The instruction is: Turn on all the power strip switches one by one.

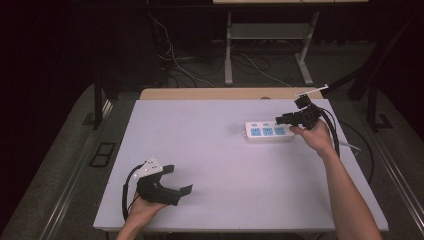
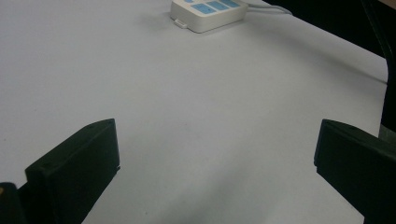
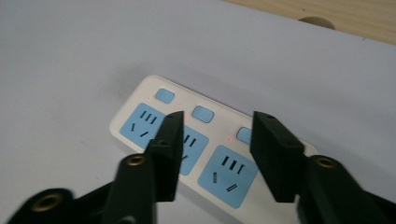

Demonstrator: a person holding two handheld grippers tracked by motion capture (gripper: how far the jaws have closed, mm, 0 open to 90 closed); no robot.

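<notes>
A white power strip (image 1: 267, 131) with three blue sockets and three blue switches lies flat at the back right of the white table (image 1: 210, 155). My right gripper (image 1: 278, 119) hovers just over the strip's right half, jaws apart and nothing between them. In the right gripper view, its two black jaws (image 3: 218, 116) frame the middle and right sockets of the strip (image 3: 224, 172) from above. My left gripper (image 1: 180, 179) rests near the front left edge, wide open and empty. Along its jaws (image 2: 217, 128) I see bare table and, far off, the strip (image 2: 208, 11).
A wooden strip (image 1: 215, 93) runs along the table's far edge. Behind it stand a desk frame's legs (image 1: 228, 50) and loose cables on the dark floor. The power strip's white cord (image 2: 266, 7) leads off toward the table's right edge.
</notes>
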